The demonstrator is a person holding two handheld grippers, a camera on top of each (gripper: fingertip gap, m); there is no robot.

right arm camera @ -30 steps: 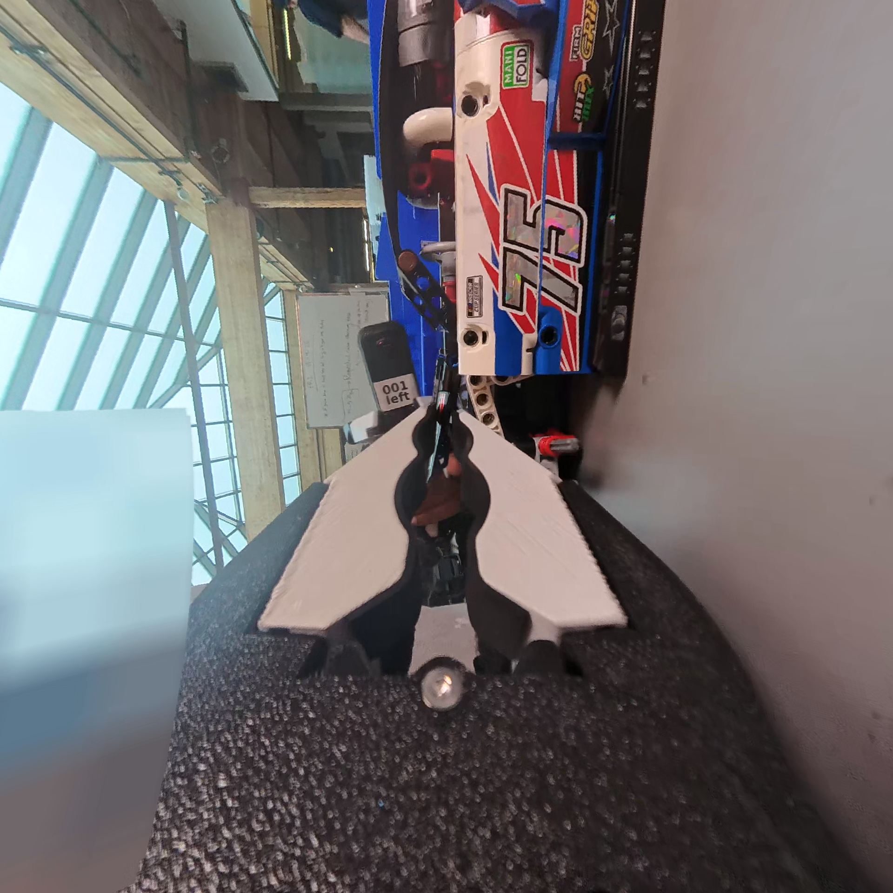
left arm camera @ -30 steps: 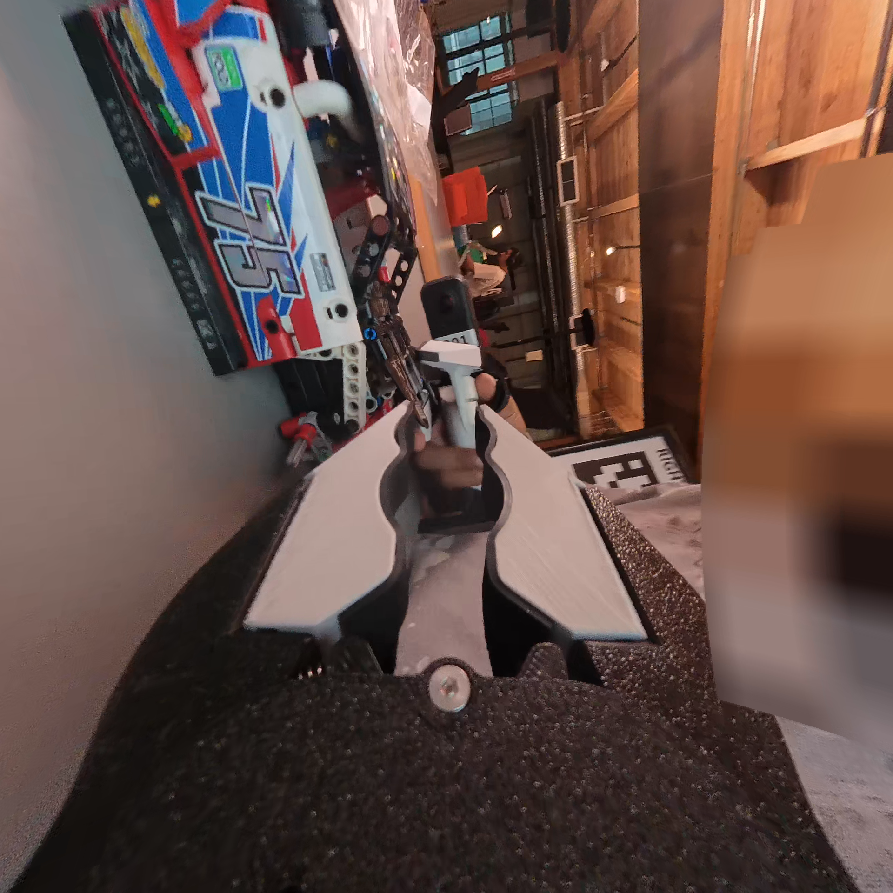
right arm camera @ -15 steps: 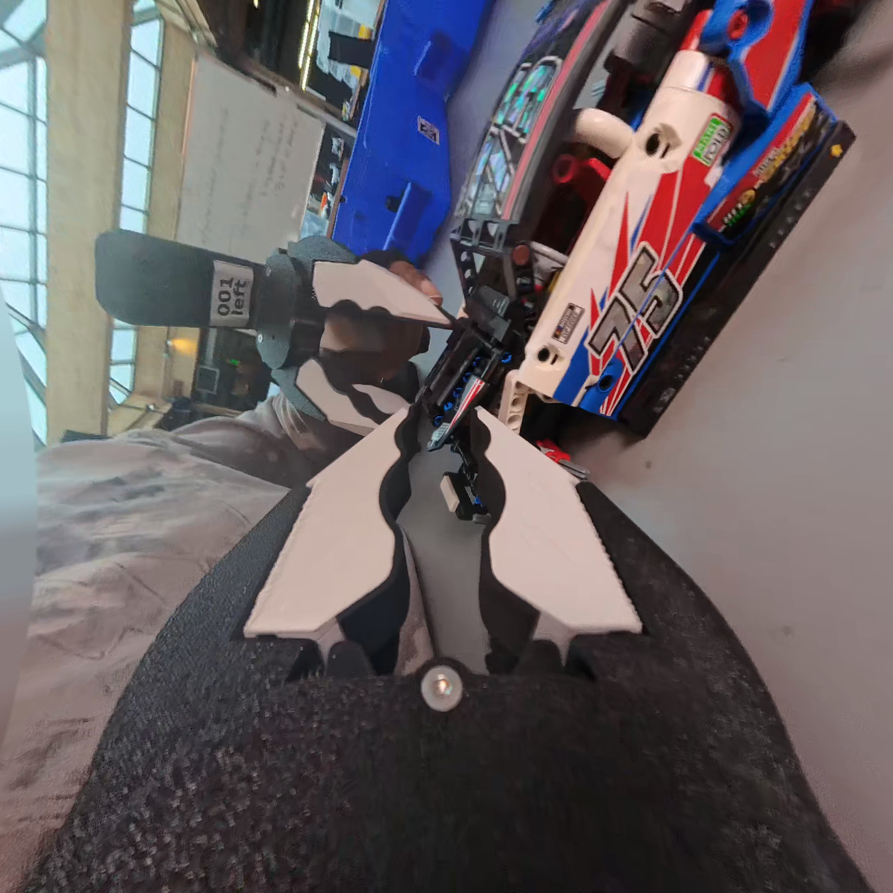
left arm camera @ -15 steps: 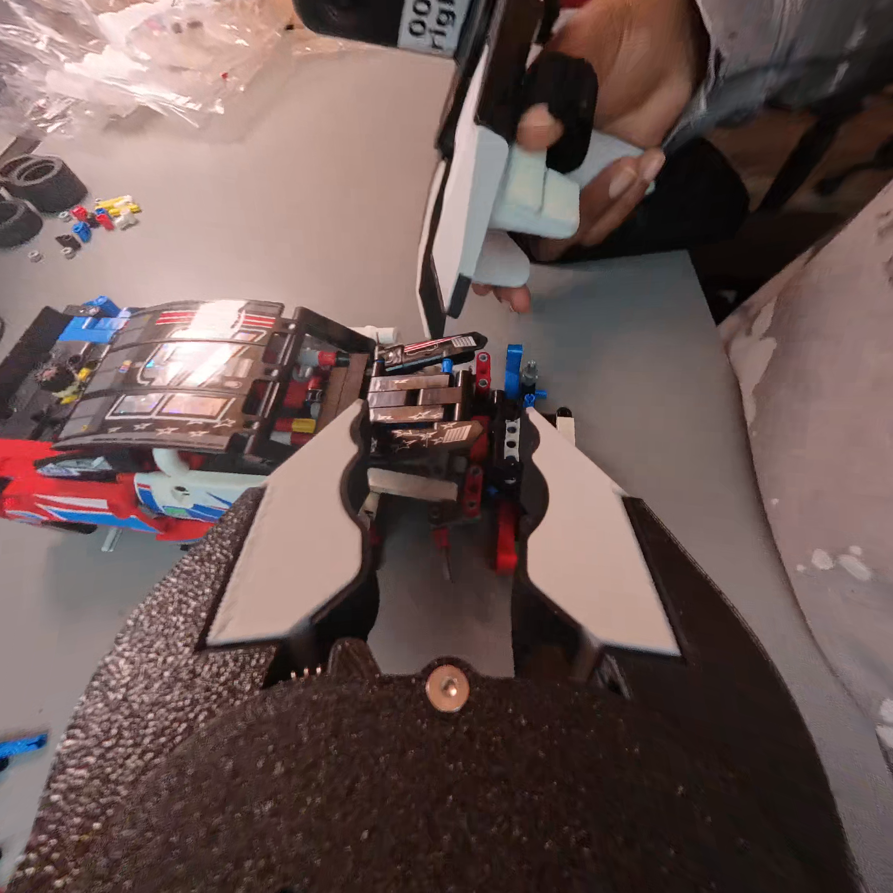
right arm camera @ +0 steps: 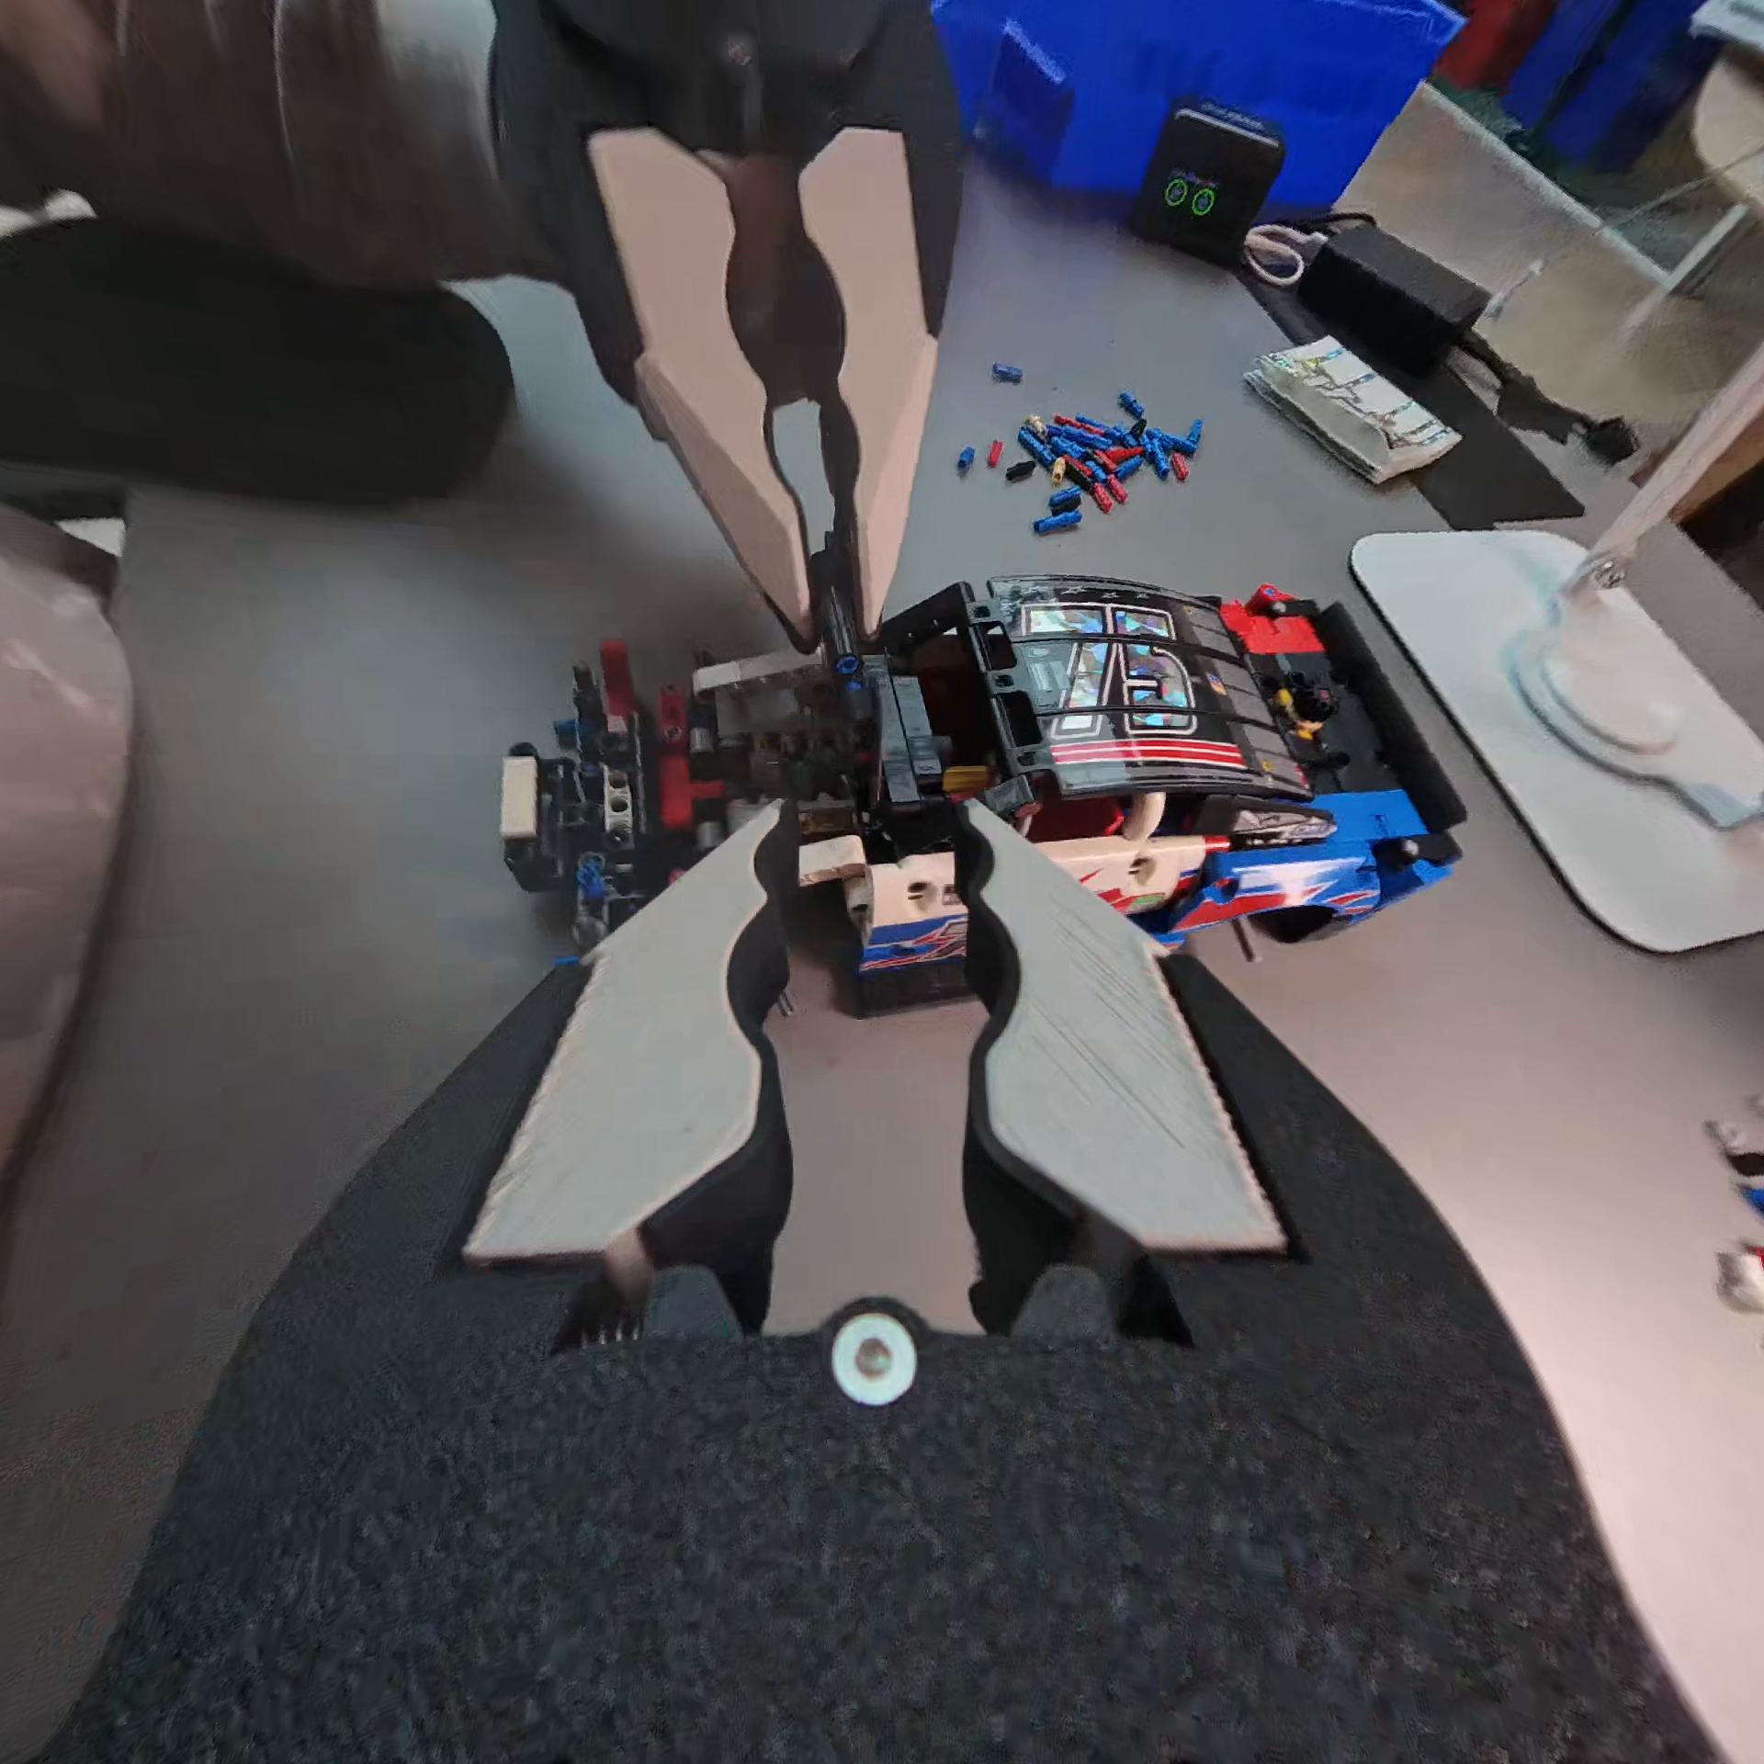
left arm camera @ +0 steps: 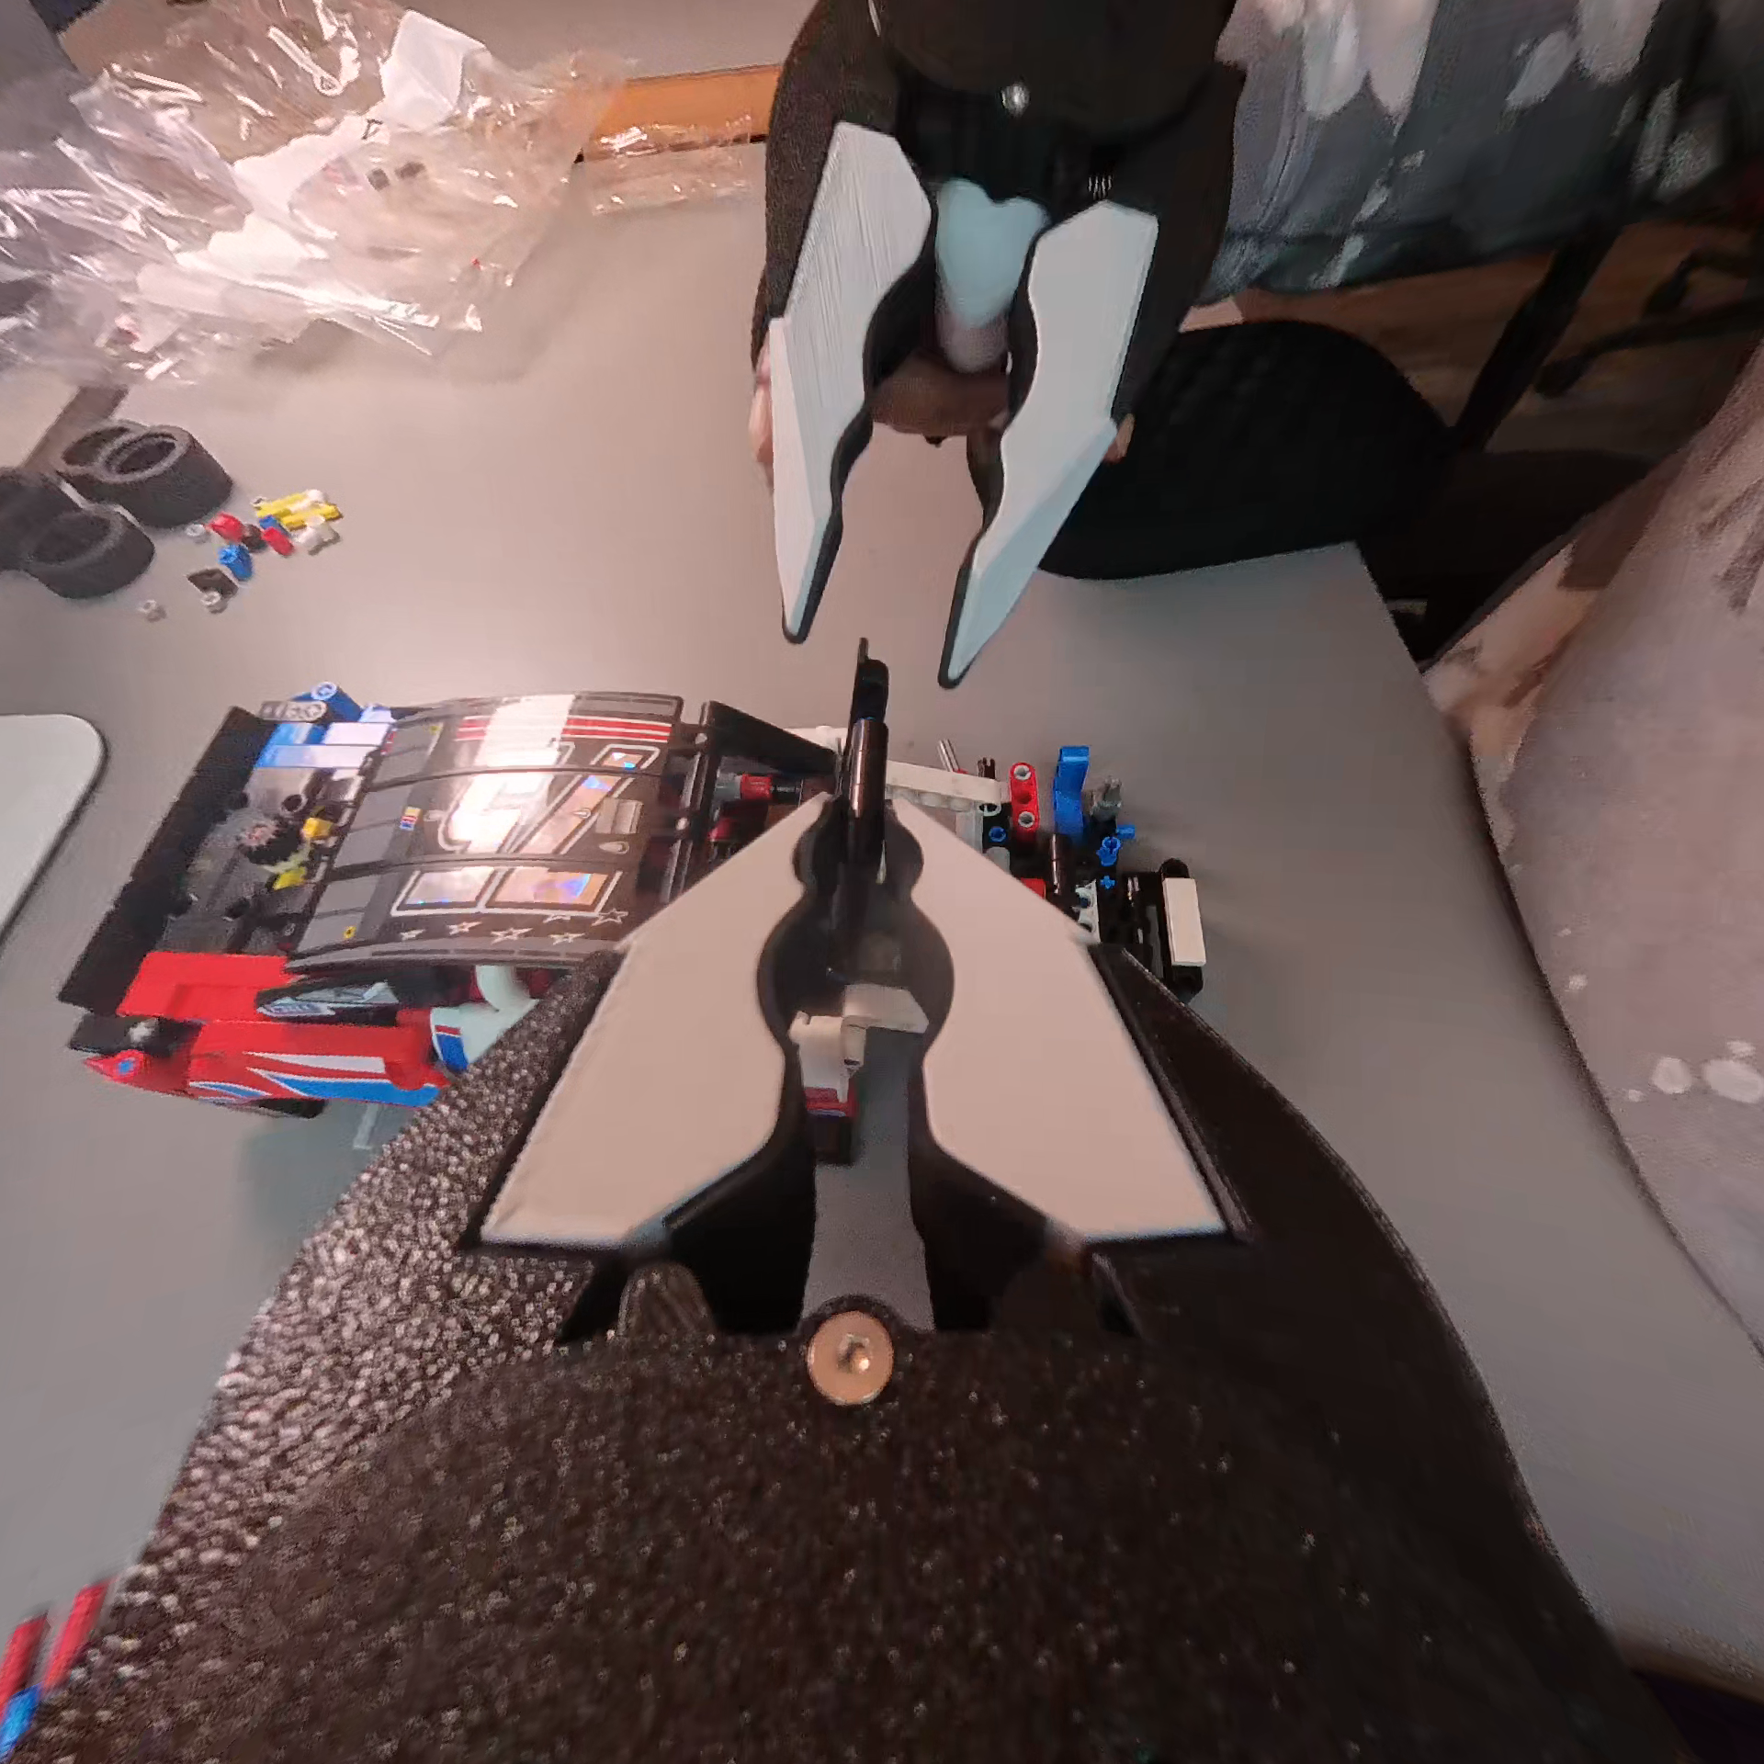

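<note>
Left gripper (left arm camera: pixel 864 811): jaws together, clamped on a slim black piece (left arm camera: pixel 864 735) that stood on edge, upright, just ahead of the brick-built race car's (left arm camera: pixel 430 859) cabin roof, over the exposed chassis. Lower end of the piece was hidden between the fingers; could not tell whether it was joined to the car.

Hold sat at the very fingertips on a thin part. Judged liable to pivot or slip if twisted; a straight, steady hold would suit it.

Right gripper (right arm camera: pixel 871 821): jaws apart, holding nothing, hovering on the far side of the car's open front, tips just beyond the top of the black piece, not touching.

Car lay on the grey bench (left arm camera: pixel 573 430), wheels off.

Around the car:
- black tyres (left arm camera: pixel 105 506) and a scatter of small coloured bits (left arm camera: pixel 267 535) well beyond its rear
- crumpled clear bags (left arm camera: pixel 239 191) farther off
- a heap of blue and red pins (right arm camera: pixel 1098 458) near one side, a folded booklet (right arm camera: pixel 1351 406) past that
- a white stand base (right arm camera: pixel 1575 725) close by its tail

Studded chassis parts crowded the gap beneath both grippers
</note>
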